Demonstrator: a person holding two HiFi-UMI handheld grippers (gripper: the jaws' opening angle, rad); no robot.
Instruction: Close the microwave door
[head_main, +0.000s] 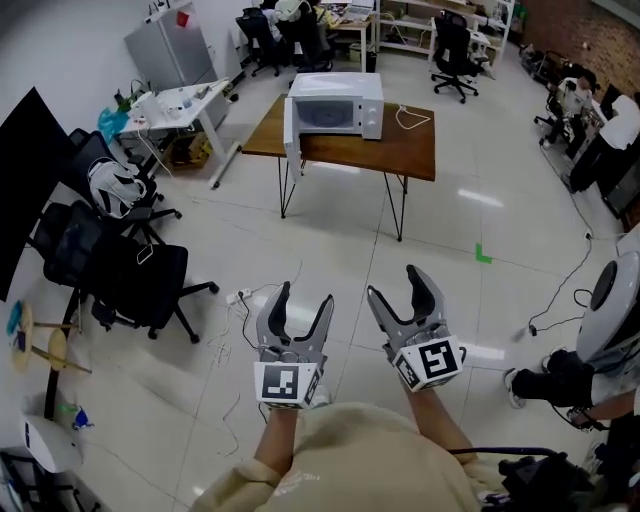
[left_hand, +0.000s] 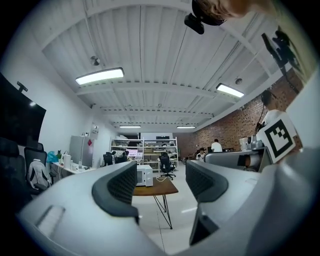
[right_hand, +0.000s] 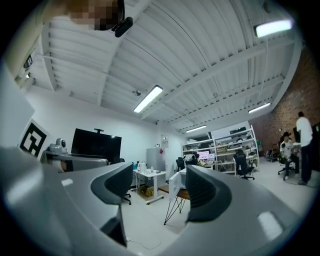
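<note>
Microwave (head_main: 340, 103) open on the counter (head_main: 405, 152), both grippers far off

The white microwave sat toward the counter's left end, its door (head_main: 292, 128) swung out toward the near edge; a white cable (head_main: 411, 118) lay beside it toward the right edge; well short of the counter, over the floor (head_main: 330, 240), the left gripper (head_main: 304, 297) and right gripper (head_main: 395, 283) hung side by side, each with fingers spread apart and nothing between them.
</note>
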